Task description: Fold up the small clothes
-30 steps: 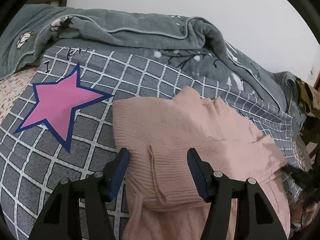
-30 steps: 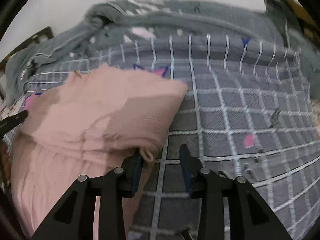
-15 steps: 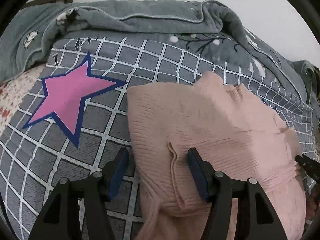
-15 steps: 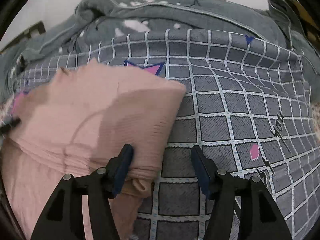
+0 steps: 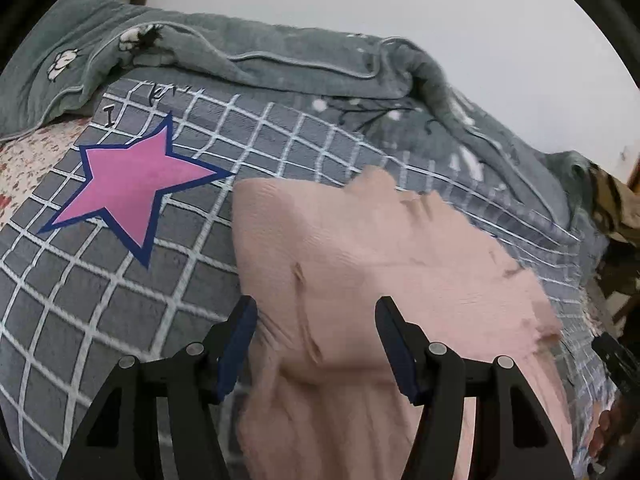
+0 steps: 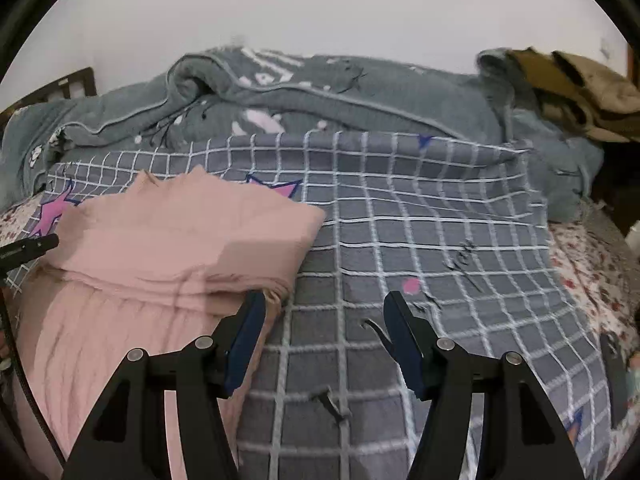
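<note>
Judged about halfway: pink knit garment (image 5: 360, 264) already doubled over once, 1 upper layer lying across the lower ribbed part, fold line crossing from side to side in both wrist views. Likely left: at least 1 more fold to make it compact, plus smoothing of the rumpled far edge; hard to tell from here whether sleeves are tucked inside.

Resting on the grey checked blanket (image 6: 400, 240) that covers the bed, toward its near-left part as the right wrist view shows it, beside the pink star (image 5: 128, 188) and well short of the heaped grey quilt (image 5: 280, 64) along the far edge.

Left gripper (image 5: 316, 340): spread, nothing pinched, hovering over the folded near edge with the knit showing between the 2 blue pads, no pad pressing on it.

Right gripper (image 6: 324, 332): jaws just been opening, now spread and empty; only checked blanket between them, the garment's right corner just beside the left-hand pad, whether touching cannot be told.

Next fold in my judgement calls for fresh grips on the near edge.
</note>
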The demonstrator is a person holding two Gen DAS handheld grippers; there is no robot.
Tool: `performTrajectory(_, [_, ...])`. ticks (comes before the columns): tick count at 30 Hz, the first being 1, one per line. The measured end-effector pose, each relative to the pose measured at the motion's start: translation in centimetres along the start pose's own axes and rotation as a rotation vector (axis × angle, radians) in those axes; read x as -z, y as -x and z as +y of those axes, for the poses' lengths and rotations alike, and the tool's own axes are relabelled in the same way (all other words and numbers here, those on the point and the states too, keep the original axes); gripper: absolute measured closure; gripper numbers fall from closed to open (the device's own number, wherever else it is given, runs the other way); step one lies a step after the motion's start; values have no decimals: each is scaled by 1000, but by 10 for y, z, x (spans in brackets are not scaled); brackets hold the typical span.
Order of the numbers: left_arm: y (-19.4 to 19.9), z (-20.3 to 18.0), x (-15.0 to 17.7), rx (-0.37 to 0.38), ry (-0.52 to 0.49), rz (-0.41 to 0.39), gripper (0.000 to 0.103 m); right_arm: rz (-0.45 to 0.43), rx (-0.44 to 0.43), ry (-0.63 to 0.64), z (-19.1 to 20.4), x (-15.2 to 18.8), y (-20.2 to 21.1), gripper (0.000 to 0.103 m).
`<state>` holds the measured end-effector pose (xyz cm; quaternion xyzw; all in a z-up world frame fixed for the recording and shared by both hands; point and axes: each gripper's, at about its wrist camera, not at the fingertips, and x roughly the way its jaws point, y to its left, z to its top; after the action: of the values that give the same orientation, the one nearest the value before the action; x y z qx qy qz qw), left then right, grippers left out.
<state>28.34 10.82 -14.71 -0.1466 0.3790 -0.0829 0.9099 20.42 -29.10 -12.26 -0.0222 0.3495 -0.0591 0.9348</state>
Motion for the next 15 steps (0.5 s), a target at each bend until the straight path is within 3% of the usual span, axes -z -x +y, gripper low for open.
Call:
performTrajectory(3, [13,-5,12,7,-20,-21,44,5,20,-25,-3,10,15,44])
performTrajectory(6, [31,-8,27,13,-32,-40,46,53,-37,-67,-7,24,31,59])
performTrajectory(8, [50,-12,41,48,-46,-66,49,61,-70,-114,-9,40,43,59])
performTrajectory(11, [80,-15,70,90,-66,-87,49,81,-88,-71,0,63,58,59])
performTrajectory(15, [108,-12,109,90,-92,-83,49,83,-99,-34,9,94,79,59])
